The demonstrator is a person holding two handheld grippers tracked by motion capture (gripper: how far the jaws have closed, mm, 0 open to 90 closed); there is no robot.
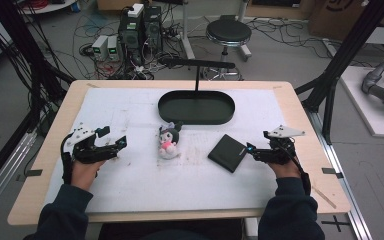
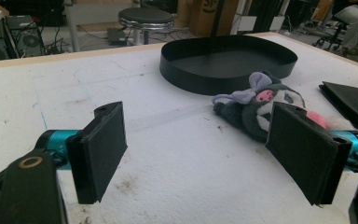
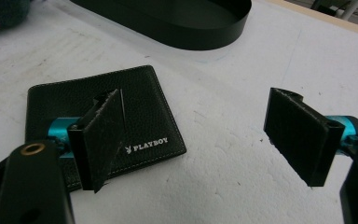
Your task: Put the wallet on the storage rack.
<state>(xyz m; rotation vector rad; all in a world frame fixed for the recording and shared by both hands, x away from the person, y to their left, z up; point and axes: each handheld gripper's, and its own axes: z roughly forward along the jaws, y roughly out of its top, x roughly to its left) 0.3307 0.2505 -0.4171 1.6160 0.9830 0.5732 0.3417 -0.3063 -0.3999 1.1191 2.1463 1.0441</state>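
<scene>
A small plush toy, grey, white and pink, lies in the middle of the white mat. A black leather wallet lies closed to its right. Behind both stands a black oval tray. My left gripper rests open at the left, pointing toward the plush toy, which lies beyond its right jaw in the left gripper view. My right gripper is open at the wallet's right edge. In the right gripper view the left jaw hovers over the wallet. Nothing sits between either pair of jaws.
A black stand rises from the tray's far side, with a horizontal arm above it. The white mat covers most of the wooden table. Beyond the table are a stool, computers and cables.
</scene>
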